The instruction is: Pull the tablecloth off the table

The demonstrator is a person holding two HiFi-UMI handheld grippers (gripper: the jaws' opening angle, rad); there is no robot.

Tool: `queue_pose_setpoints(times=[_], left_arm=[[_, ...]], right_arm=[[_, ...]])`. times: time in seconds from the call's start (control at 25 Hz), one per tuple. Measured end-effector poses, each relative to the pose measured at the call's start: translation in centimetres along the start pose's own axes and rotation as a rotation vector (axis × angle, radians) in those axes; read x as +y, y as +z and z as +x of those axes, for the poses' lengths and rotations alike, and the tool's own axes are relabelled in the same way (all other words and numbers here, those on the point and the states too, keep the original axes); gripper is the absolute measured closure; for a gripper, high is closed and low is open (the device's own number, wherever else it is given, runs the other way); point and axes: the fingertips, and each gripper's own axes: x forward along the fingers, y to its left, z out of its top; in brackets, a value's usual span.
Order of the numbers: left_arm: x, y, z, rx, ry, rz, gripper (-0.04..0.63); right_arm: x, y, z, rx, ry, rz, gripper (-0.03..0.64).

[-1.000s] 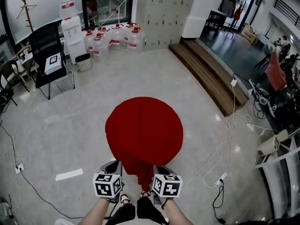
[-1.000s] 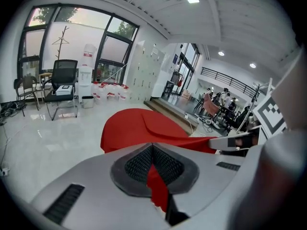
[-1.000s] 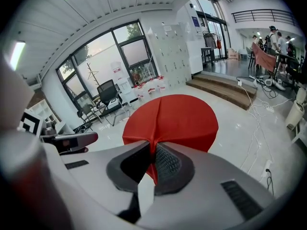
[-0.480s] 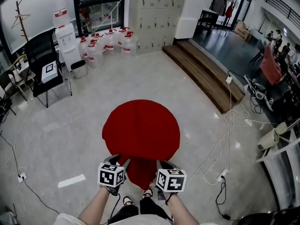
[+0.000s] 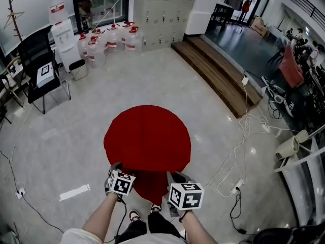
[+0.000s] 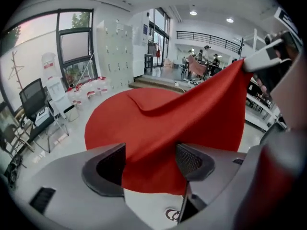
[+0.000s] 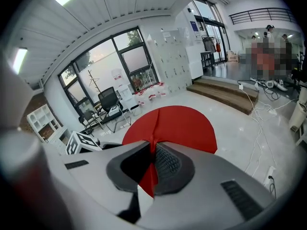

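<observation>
Red tablecloth (image 5: pixel 147 136): hem hangs loose between left gripper (image 6: pixel 151 159) fingers (image 6: pixel 192 161), just opened, clamped a second ago | right gripper (image 7: pixel 152 161) fingers clenched on hem fold

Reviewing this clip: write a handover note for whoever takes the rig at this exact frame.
Tools: left tool open, its jaws have just been opening; the tablecloth edge lies between them, ungripped. The right tool is shut on a pinched fold of the near edge.
Things: tablecloth spread over the round table, hiding it; near edge droops towards the person.
Done: right grip taken.
To do: probably close the left tool on the edge, then pull the tablecloth off.
</observation>
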Motion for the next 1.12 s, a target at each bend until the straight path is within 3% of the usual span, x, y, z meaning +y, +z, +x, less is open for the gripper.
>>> queue_pose_setpoints(times=[0.2,0.32,0.4,0.6,0.72,0.8,0.92,1.0,1.12], left_arm=[[0.3,1.8,2.2,0.000,-0.088,0.091,0.278],[0.1,2.5,3.4,0.047,-0.156,0.162,0.276],[-0.1,2.9,4.3,0.085,-0.199,0.167,0.276],[-0.9,2.2,5.2,0.138,-0.308,-0.046,0.298],[-1.4,1.8,5.3,0.146,-0.365,-0.189,0.353],[-2.0,1.6,5.3,0.148,-0.382,-0.215,0.438],[-2.4,1.1,5.3,0.151,-0.361,-0.176,0.540],[-2.4,1.1,5.2,0.145,-0.355,-0.183,0.568],[-2.1,1.5,4.1,0.114,-0.370,-0.300,0.575]], right_arm=[[0.5,1.1,0.4,0.004,0.026,-0.020,0.589],[0.5,1.4,0.6,0.011,0.038,-0.034,0.589],[0.2,1.7,0.9,0.013,0.043,-0.031,0.589],[-0.2,1.9,1.4,0.023,0.051,-0.023,0.589],[-0.2,2.1,1.7,0.030,0.060,-0.031,0.589],[-0.2,1.9,1.8,0.035,0.069,-0.034,0.589],[-0.1,1.6,2.3,0.037,0.078,-0.039,0.589],[-0.1,1.6,2.6,0.037,0.079,-0.038,0.589],[-0.4,2.0,2.6,0.036,0.062,-0.033,0.589]])
